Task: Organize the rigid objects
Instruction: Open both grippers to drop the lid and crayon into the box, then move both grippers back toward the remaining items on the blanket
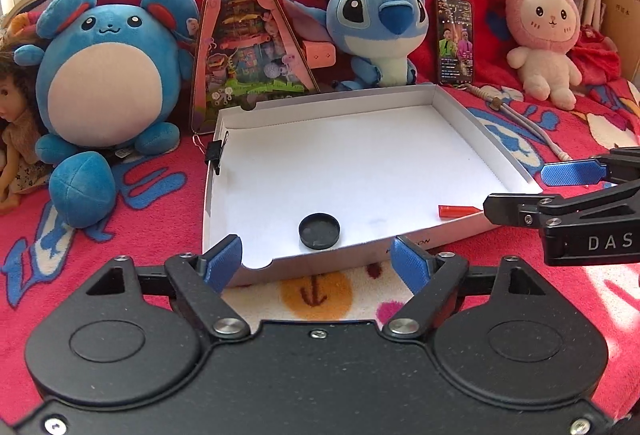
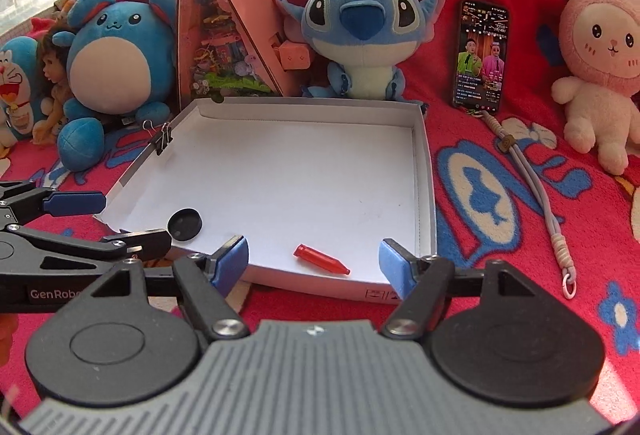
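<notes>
A shallow white cardboard tray (image 1: 452, 111) (image 2: 424, 155) lies on a red blanket. Inside it, near the front edge, lie a black round cap (image 1: 319, 230) (image 2: 185, 223) and a red pen cap (image 1: 458, 211) (image 2: 321, 259). A black binder clip (image 1: 216, 152) (image 2: 163, 139) is clamped on the tray's left wall. My left gripper (image 1: 318, 262) (image 2: 116, 221) is open and empty just in front of the tray, near the black cap. My right gripper (image 2: 314, 264) (image 1: 532, 191) is open and empty at the tray's front right, with the red cap between its fingers' line.
Plush toys stand behind the tray: a round blue mouse (image 1: 104, 75), a blue Stitch (image 1: 380, 23) and a pink rabbit (image 1: 544, 31). A triangular pink toy box (image 1: 244, 47), a lit phone (image 1: 455, 41) and a grey lanyard (image 2: 536, 187) lie around.
</notes>
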`<control>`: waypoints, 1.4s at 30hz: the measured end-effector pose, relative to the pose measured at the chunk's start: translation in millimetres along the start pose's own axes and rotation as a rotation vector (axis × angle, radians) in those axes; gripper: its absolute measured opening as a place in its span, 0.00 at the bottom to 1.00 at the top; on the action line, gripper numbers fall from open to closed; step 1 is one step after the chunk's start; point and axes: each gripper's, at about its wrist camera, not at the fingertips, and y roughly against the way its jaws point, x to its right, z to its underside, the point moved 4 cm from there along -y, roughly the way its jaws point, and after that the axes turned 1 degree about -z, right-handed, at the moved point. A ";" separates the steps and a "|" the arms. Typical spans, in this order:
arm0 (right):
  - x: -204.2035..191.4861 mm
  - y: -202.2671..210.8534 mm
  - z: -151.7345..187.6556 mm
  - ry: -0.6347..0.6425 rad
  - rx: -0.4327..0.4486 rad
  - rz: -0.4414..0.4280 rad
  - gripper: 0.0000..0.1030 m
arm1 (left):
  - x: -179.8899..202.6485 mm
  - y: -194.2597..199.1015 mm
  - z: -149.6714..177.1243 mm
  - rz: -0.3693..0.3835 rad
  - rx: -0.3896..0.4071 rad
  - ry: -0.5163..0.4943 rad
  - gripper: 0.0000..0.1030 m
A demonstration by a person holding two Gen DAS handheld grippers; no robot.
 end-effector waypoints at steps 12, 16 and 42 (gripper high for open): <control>-3.6 57.5 73.1 0.103 0.156 -0.025 0.90 | 8.6 56.0 91.2 0.026 0.036 -0.078 0.85; -1.2 70.5 97.4 0.137 0.149 -0.042 0.90 | -1.3 70.1 108.9 0.017 0.051 -0.072 0.85; 2.6 62.9 137.2 0.232 0.042 0.077 0.58 | -14.3 62.0 139.3 -0.019 0.071 -0.138 0.44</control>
